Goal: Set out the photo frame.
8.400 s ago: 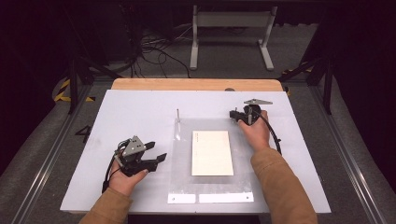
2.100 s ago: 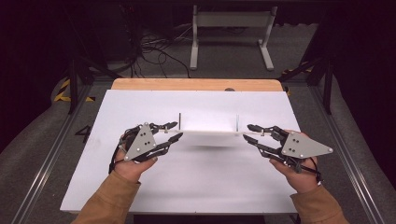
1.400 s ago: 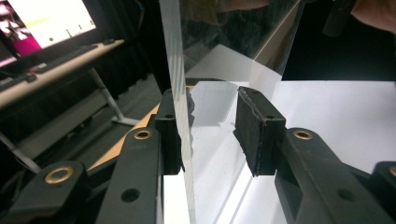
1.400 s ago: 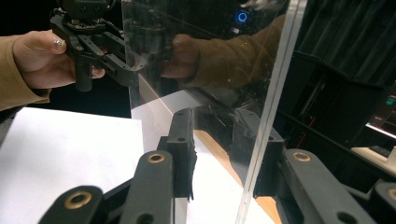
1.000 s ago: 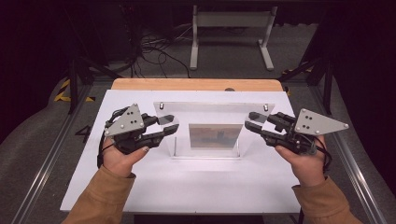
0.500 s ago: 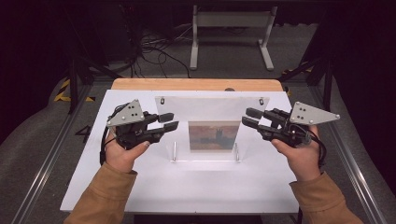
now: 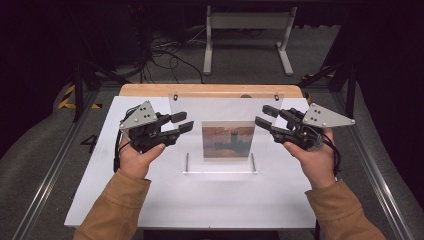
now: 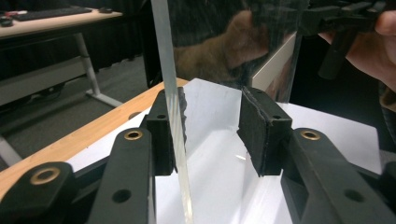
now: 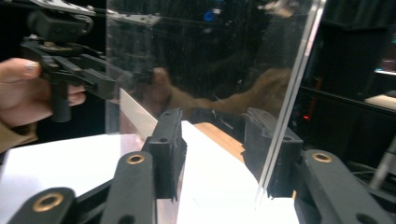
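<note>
Clear acrylic picture frame [image 7: 227, 131], rectangular, with small metal standoffs at its corners and a reddish painted print [image 7: 228, 139] at its centre, stands upright near the far edge of the white table surface [image 7: 150, 200], its lower edge about mid-surface. Fingers first: in the left gripper view the jaws are parted, the panel's edge [image 8: 173, 116] lying against one rubber pad [image 8: 164, 130] while the other pad [image 8: 254, 133] stands well clear; in the right gripper view the jaws are likewise parted, the panel's edge [image 9: 287, 107] just before one pad [image 9: 264, 149], the other pad [image 9: 170, 149] apart. Neither grip is clamped. In the high view the left gripper [image 7: 179, 122] and right gripper [image 7: 265, 116] flank the frame's two side edges, each held in a hand [image 7: 137, 152] with a tan sleeve [image 7: 115, 210]. A second earlier the frame leaned lower and nearer the person; it has since been raised to vertical and carried toward the wooden strip [image 7: 210, 90] at the far edge. Judged from this, erecting is nearly complete; seating the frame stably and withdrawing remain.
</note>
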Tool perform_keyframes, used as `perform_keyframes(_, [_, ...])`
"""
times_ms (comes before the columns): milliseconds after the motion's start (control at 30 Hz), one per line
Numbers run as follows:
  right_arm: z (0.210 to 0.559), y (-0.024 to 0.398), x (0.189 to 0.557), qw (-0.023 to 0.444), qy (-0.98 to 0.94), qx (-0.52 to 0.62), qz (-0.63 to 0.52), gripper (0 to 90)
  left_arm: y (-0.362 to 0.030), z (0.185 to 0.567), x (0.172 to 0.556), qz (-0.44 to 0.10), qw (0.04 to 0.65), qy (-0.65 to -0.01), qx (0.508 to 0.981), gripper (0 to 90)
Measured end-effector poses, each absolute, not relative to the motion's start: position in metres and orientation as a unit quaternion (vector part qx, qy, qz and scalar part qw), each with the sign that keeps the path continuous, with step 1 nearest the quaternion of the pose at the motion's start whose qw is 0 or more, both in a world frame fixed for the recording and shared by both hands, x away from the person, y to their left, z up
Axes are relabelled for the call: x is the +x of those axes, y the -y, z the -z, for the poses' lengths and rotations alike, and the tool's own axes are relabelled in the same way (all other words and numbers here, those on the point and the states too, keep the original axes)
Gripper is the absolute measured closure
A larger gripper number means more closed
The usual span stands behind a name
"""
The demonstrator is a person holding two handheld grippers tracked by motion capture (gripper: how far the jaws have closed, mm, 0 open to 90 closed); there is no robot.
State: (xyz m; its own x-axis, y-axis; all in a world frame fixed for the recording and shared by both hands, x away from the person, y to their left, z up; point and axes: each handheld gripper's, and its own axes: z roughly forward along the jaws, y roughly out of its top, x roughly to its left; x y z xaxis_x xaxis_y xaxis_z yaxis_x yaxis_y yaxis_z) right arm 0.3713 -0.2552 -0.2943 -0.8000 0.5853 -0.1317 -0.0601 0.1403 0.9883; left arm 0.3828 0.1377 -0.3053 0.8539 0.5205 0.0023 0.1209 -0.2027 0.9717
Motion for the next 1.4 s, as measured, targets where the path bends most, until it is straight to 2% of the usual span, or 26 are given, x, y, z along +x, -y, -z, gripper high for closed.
perform_keyframes(200, [0.299,0.252,0.379,0.258,-0.707,0.195,-0.628,40.0,-0.132,0.311,0.390,-0.174,0.601,-0.225,0.747,49.0])
perform_keyframes(300, [0.301,0.254,0.381,0.262,-0.706,0.209,-0.624,34.4,-0.130,0.316,0.394,-0.173,0.604,-0.232,0.743,41.6])
perform_keyframes(633, [0.306,0.262,0.380,0.257,-0.700,0.227,-0.627,28.5,-0.130,0.324,0.396,-0.167,0.600,-0.236,0.746,33.7])
perform_keyframes(700, [0.307,0.266,0.375,0.255,-0.702,0.230,-0.624,27.4,-0.132,0.324,0.393,-0.172,0.595,-0.239,0.748,29.3])
perform_keyframes(800, [0.307,0.269,0.371,0.259,-0.704,0.230,-0.620,26.7,-0.138,0.324,0.386,-0.192,0.585,-0.242,0.750,28.0])
perform_keyframes(1167, [0.300,0.294,0.339,0.272,-0.717,0.232,-0.599,23.2,-0.173,0.326,0.353,-0.198,0.558,-0.262,0.762,27.2])
perform_keyframes(1400, [0.310,0.313,0.327,0.271,-0.724,0.253,-0.581,21.5,-0.199,0.341,0.340,-0.206,0.535,-0.295,0.764,26.6])
